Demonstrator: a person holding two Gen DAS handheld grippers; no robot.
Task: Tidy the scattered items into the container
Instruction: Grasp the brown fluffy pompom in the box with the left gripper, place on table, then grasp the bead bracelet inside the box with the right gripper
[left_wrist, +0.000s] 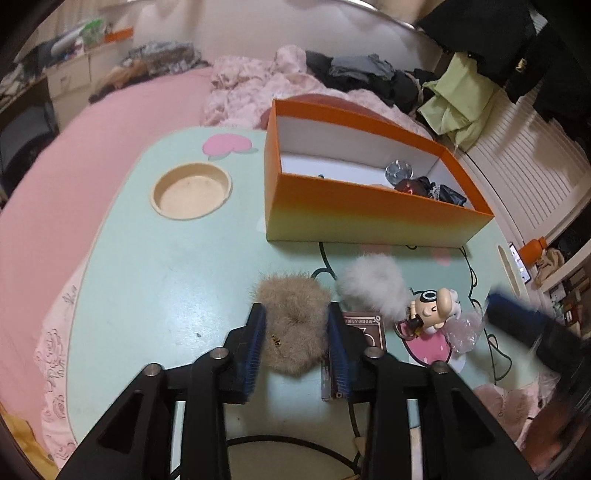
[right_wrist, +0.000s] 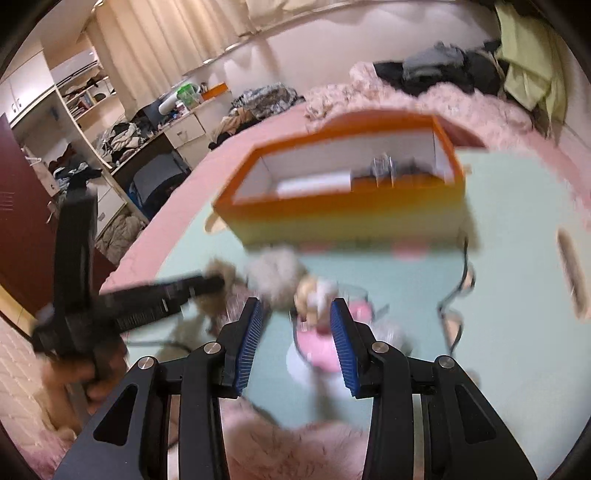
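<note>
A brown furry scrunchie (left_wrist: 295, 325) lies on the mint table (left_wrist: 166, 280), between the pads of my left gripper (left_wrist: 297, 314), which touch or nearly touch its sides. A white fluffy pom (left_wrist: 373, 284) and a small cartoon figurine (left_wrist: 436, 306) lie to its right. The orange box (left_wrist: 369, 214) stands behind and holds a few dark items. My right gripper (right_wrist: 297, 310) is open above the blurred figurine (right_wrist: 314, 295), with the box (right_wrist: 347, 214) beyond. The left gripper appears blurred at the left of the right wrist view (right_wrist: 147, 299).
A round cup recess (left_wrist: 192, 190) is in the table at far left. A brown card box (left_wrist: 364, 328) lies under my left gripper's right finger. Black cables (left_wrist: 472, 280) run across the table. A pink bed (left_wrist: 110, 122) with clothes surrounds the table.
</note>
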